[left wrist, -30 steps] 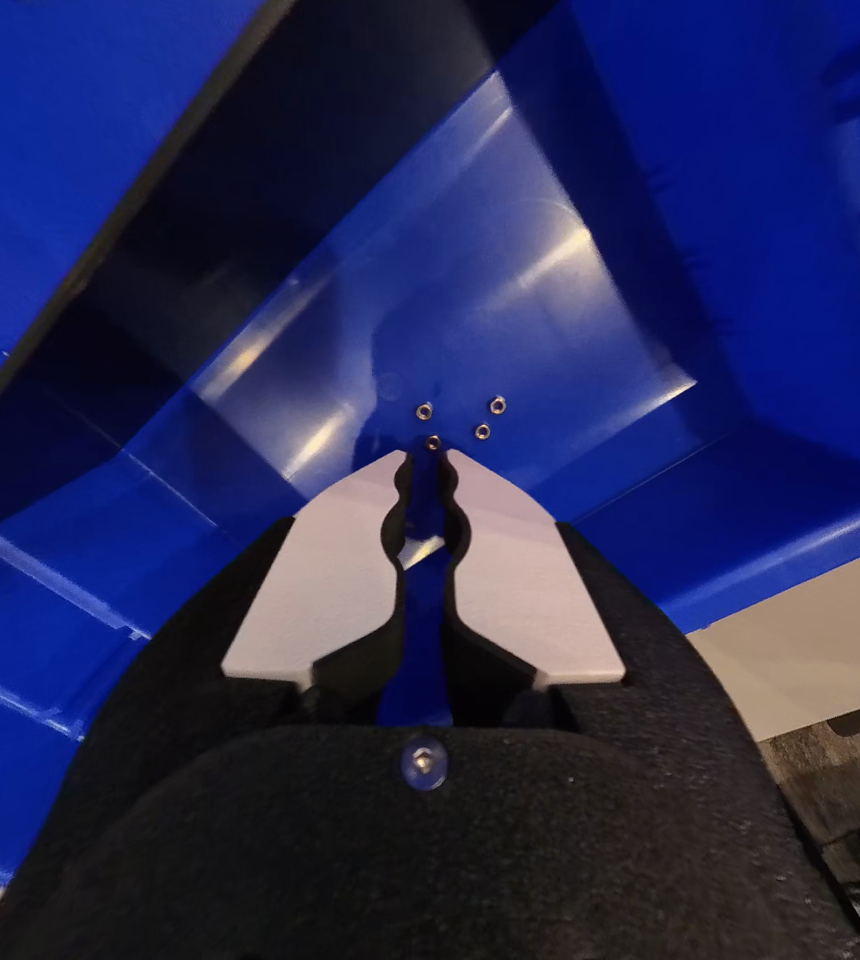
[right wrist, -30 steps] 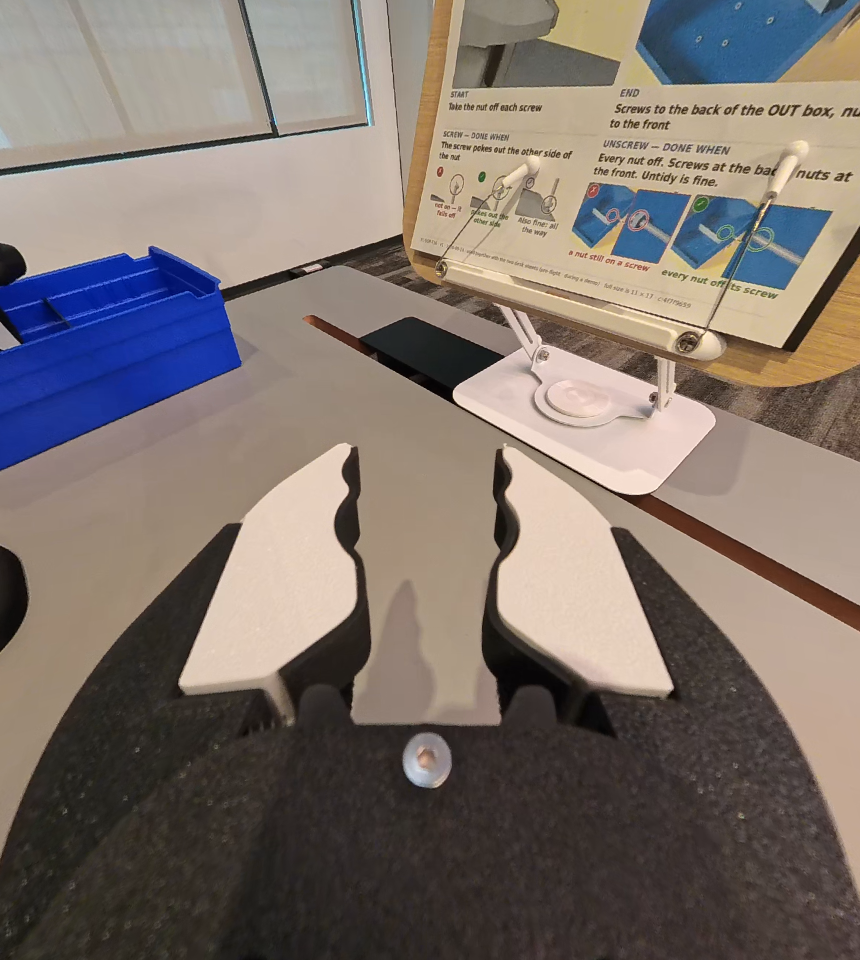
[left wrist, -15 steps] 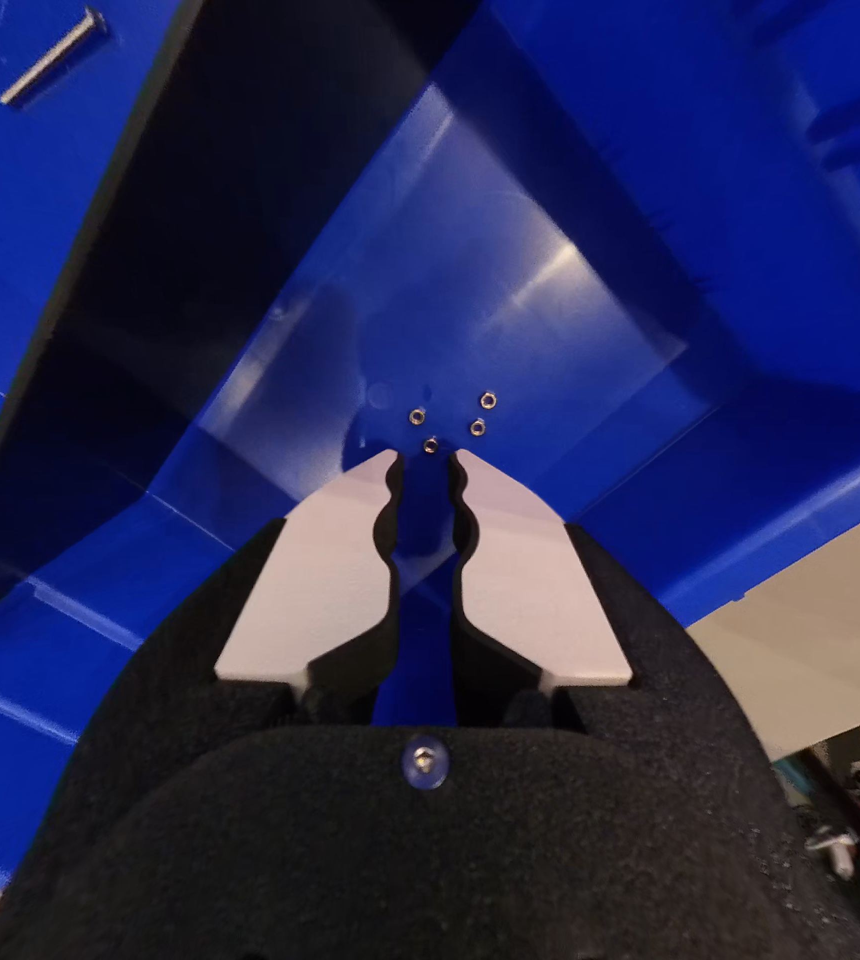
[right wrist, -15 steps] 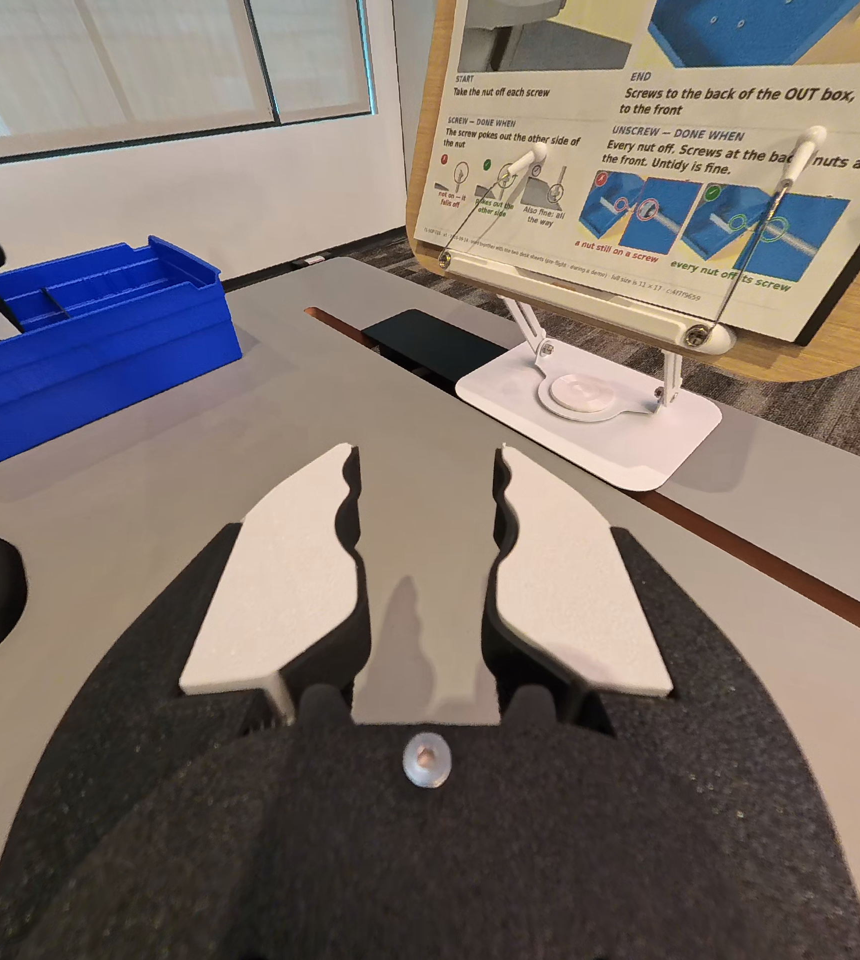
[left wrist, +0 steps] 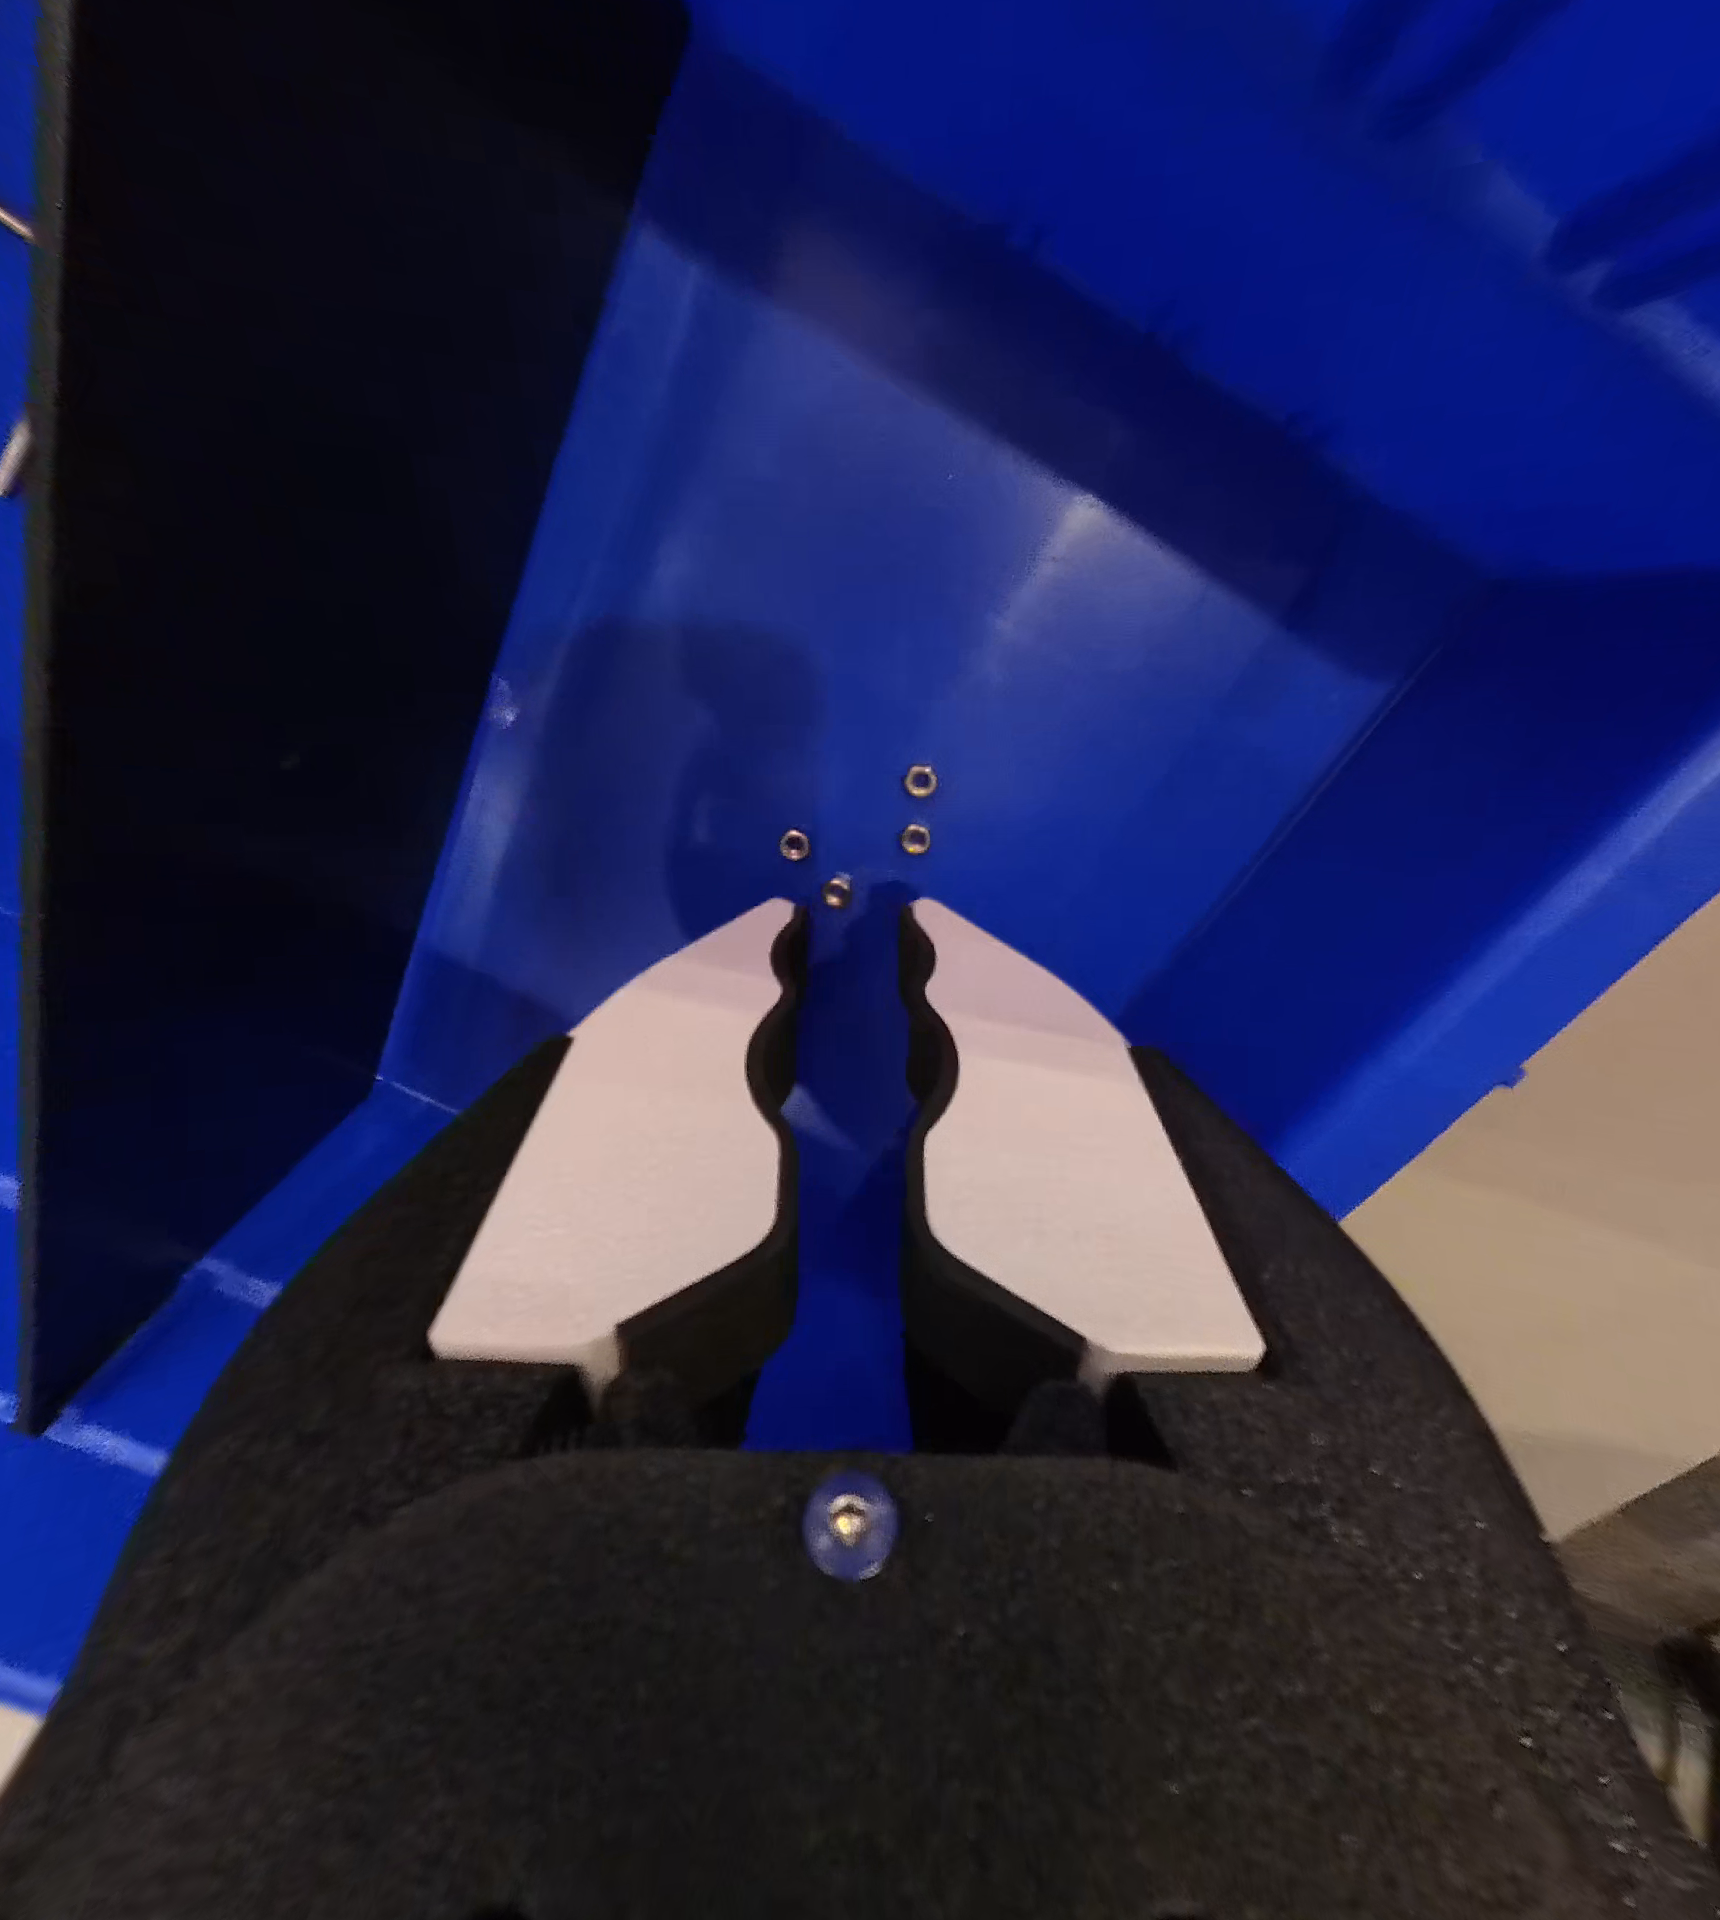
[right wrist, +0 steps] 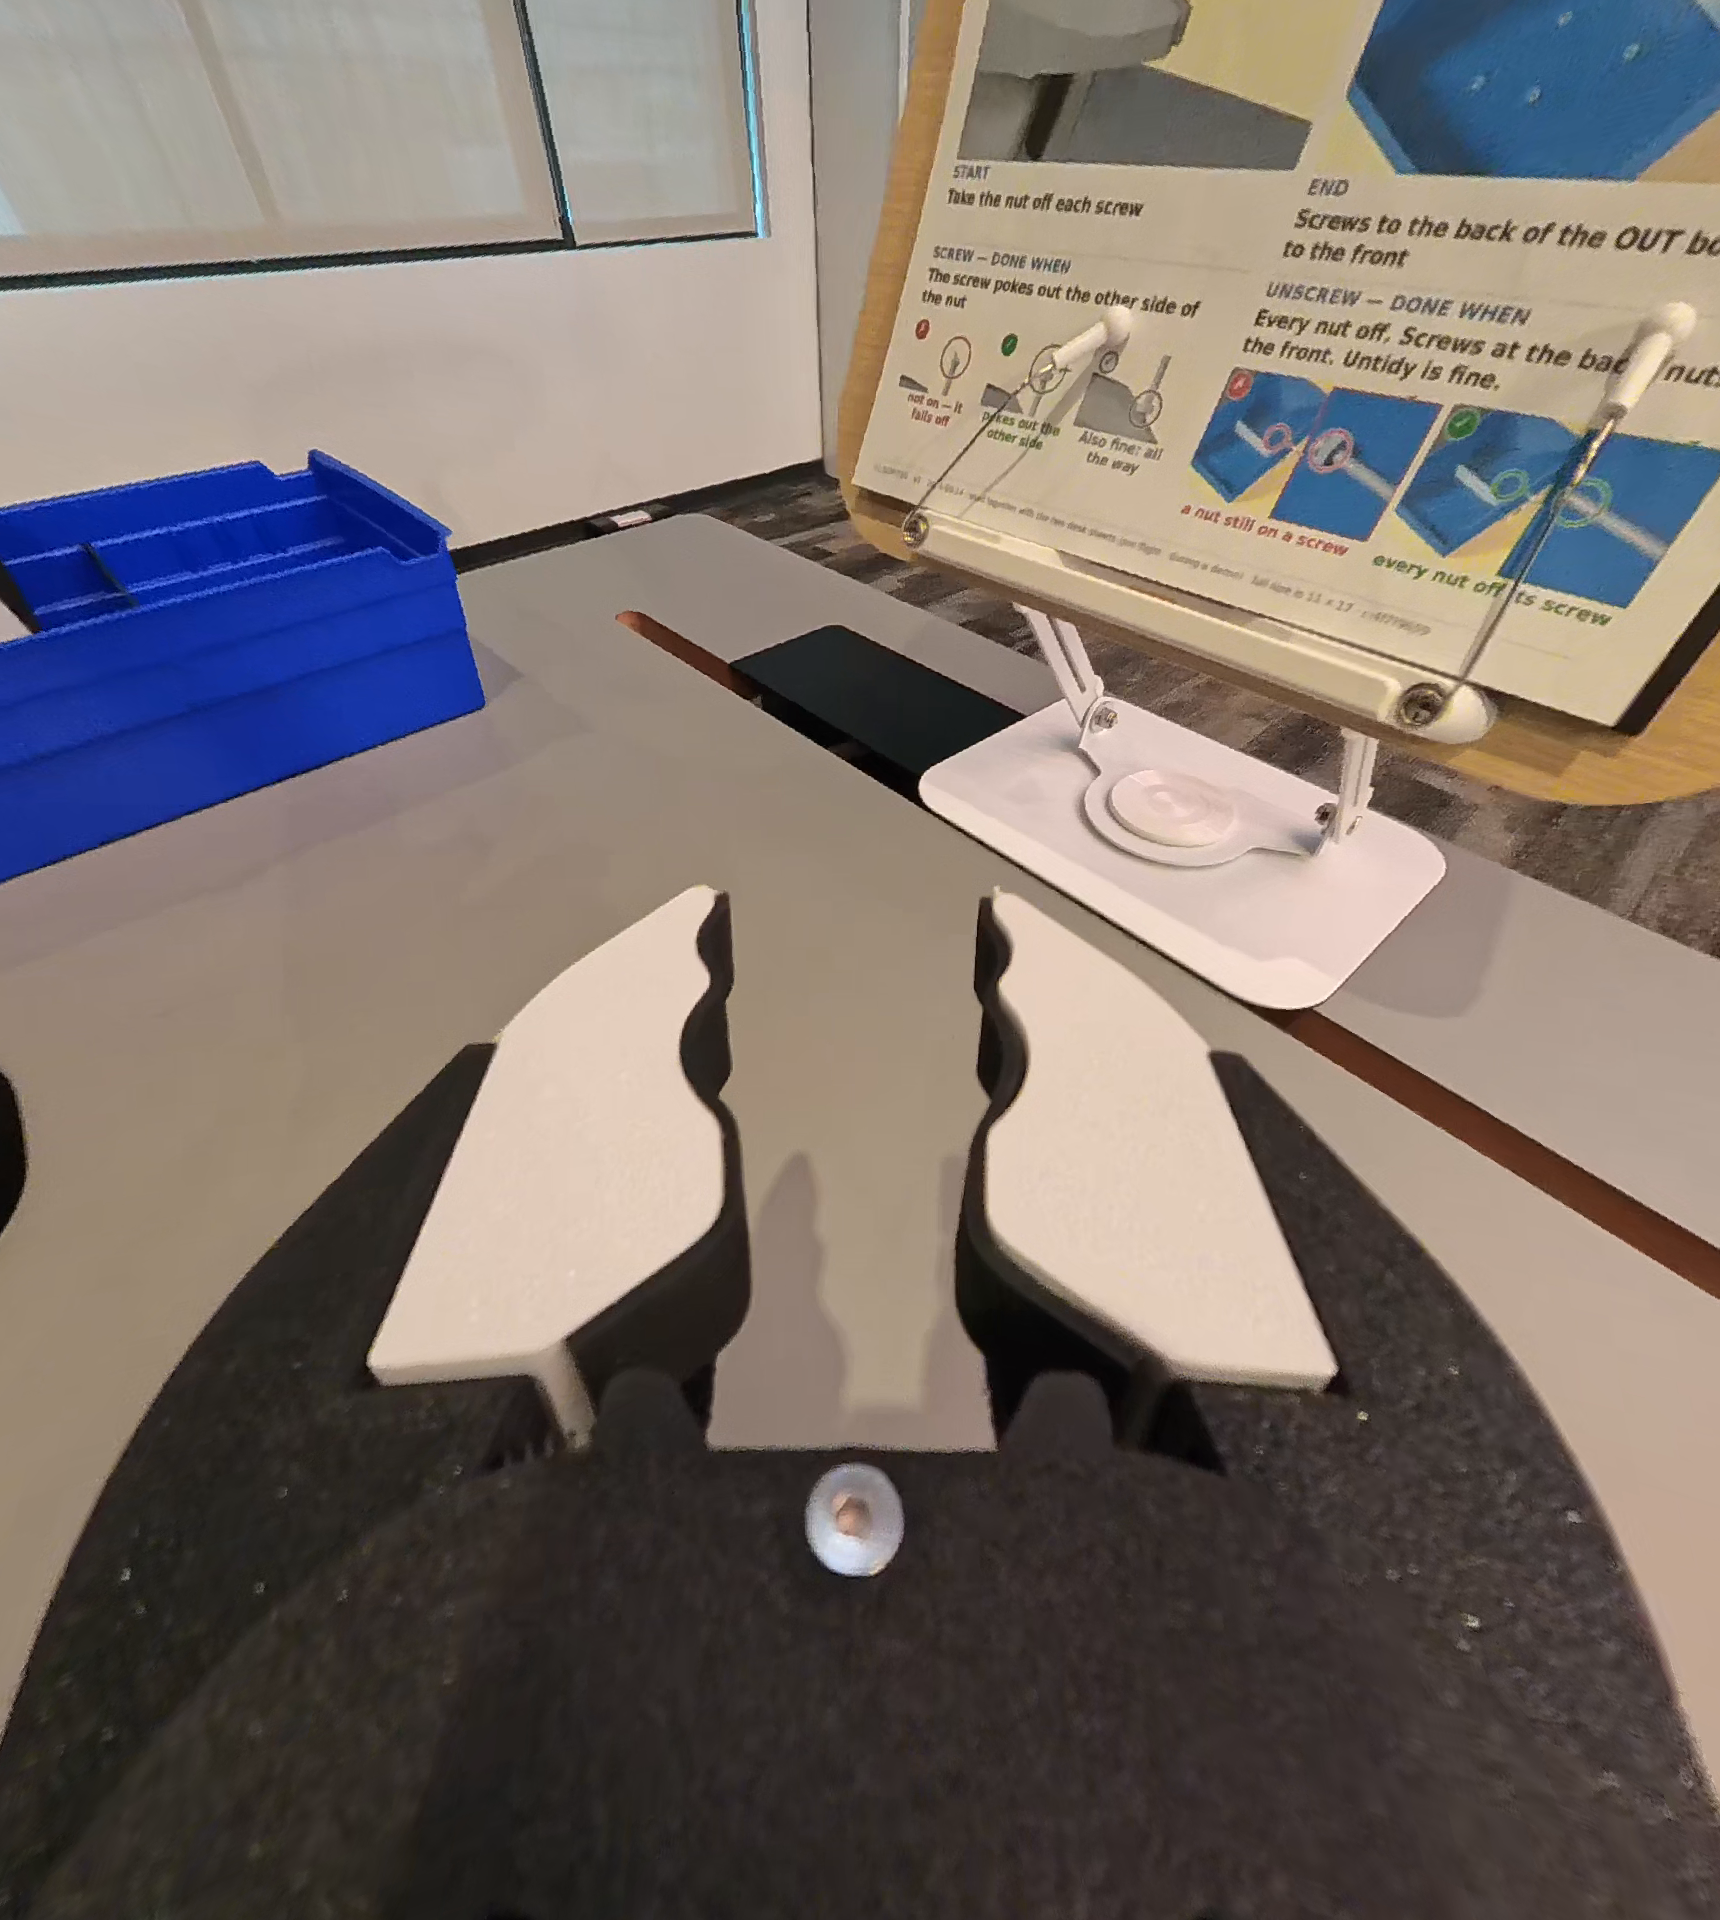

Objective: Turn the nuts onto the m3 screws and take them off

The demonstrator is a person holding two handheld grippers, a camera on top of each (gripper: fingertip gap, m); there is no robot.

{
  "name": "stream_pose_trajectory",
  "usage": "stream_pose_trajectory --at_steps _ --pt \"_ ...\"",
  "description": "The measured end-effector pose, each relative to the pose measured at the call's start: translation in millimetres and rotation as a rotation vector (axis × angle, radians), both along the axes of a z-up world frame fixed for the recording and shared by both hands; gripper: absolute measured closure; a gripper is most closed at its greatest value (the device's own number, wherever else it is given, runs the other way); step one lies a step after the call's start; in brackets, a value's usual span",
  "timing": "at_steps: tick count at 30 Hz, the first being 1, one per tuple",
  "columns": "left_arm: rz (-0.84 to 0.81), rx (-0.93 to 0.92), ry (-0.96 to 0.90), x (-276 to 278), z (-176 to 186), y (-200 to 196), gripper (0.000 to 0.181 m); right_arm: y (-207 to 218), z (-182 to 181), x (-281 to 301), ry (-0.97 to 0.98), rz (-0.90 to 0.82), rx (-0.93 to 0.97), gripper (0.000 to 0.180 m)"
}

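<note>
Nut-picking step: your left claw [left wrist: 851, 906], narrowly parted, nears the closest nut [left wrist: 837, 889]; straddle it, then squeeze.

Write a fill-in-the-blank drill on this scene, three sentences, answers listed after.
1. The number of small metal nuts lying loose on the floor of the blue bin is ____.
2. The left claw points into the bin with its jaws a little apart, and between them it holds ____.
3. The right claw hovers open over the grey table, and the white base of the ____ stands ahead to its right.

Missing words: four; nothing; instruction-sheet stand
</note>
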State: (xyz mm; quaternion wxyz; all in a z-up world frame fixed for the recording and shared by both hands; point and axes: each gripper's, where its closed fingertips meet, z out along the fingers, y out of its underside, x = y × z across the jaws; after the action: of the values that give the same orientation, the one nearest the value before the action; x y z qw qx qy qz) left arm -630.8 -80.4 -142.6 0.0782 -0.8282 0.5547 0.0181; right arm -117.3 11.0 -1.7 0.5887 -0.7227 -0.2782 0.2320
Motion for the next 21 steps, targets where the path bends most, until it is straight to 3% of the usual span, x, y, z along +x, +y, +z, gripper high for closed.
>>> stream_pose_trajectory --at_steps 21 --pt "-0.027 -0.049 -0.002 2.7 -3.9 0.1 0.171 -7.1 0.5 -16.8 -0.074 0.031 0.019 0.133"
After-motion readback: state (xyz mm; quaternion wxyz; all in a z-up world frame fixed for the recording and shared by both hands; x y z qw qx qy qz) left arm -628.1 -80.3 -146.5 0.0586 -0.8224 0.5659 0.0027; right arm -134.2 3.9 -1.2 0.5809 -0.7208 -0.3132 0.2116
